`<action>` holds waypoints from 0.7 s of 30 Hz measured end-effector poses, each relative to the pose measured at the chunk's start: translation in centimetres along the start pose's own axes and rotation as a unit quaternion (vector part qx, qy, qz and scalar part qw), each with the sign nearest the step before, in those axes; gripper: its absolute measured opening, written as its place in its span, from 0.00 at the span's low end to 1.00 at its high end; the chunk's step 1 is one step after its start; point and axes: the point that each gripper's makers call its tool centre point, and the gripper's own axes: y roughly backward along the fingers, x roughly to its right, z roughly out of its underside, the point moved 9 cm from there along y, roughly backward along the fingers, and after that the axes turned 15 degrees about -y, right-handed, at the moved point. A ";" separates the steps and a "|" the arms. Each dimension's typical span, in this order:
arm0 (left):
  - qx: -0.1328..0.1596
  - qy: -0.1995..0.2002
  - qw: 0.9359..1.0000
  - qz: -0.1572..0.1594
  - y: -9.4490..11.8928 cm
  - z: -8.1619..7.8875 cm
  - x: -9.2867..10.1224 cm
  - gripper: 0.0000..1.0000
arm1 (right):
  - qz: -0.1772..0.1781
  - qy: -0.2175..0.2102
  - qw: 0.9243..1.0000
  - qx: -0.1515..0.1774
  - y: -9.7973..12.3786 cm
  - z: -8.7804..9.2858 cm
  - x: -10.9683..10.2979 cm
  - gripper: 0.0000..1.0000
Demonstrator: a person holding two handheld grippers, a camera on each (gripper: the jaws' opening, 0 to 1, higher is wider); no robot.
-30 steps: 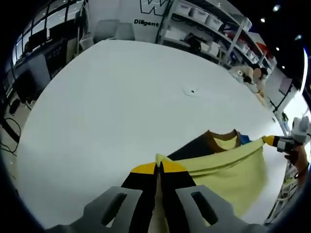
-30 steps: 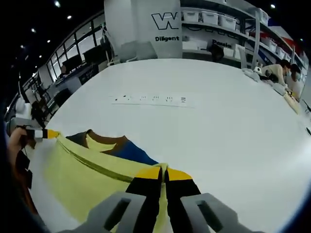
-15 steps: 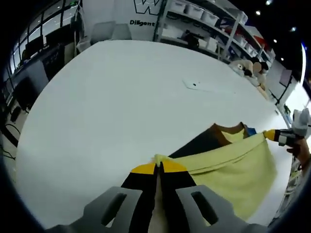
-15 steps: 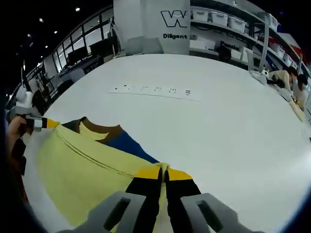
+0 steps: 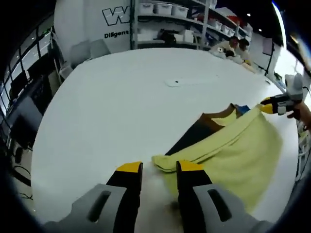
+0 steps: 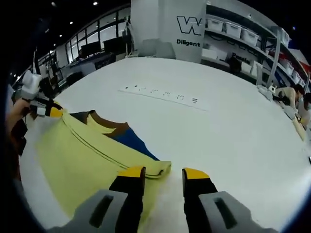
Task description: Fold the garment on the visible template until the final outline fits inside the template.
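On smooth white table (image 5: 97,107), soft yellow garment (image 5: 238,155) lies folded (navy, brown collar); both grippers (image 5: 154,169) (image 6: 164,172) open, empty.

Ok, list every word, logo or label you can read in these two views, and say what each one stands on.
"W", large outline letter: white wall panel behind the table.
"Diligent": same panel, under the logo.
Marks on the white strip lying on the table: too small to read.
Shelf bins: no readable labels.
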 end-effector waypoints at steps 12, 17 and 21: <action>0.027 -0.173 0.984 0.016 0.1 -0.2 0.5 0.44 | -0.020 0.245 0.969 0.021 0.6 0.2 -0.3 0.43; 0.034 -0.199 0.979 0.010 -0.4 -0.4 -0.1 0.43 | -0.025 0.271 0.962 0.021 -0.2 0.3 -0.2 0.33; 0.038 -0.200 0.979 0.015 -0.9 -0.4 -0.3 0.39 | -0.037 0.284 0.958 0.016 -1.0 0.4 -0.1 0.28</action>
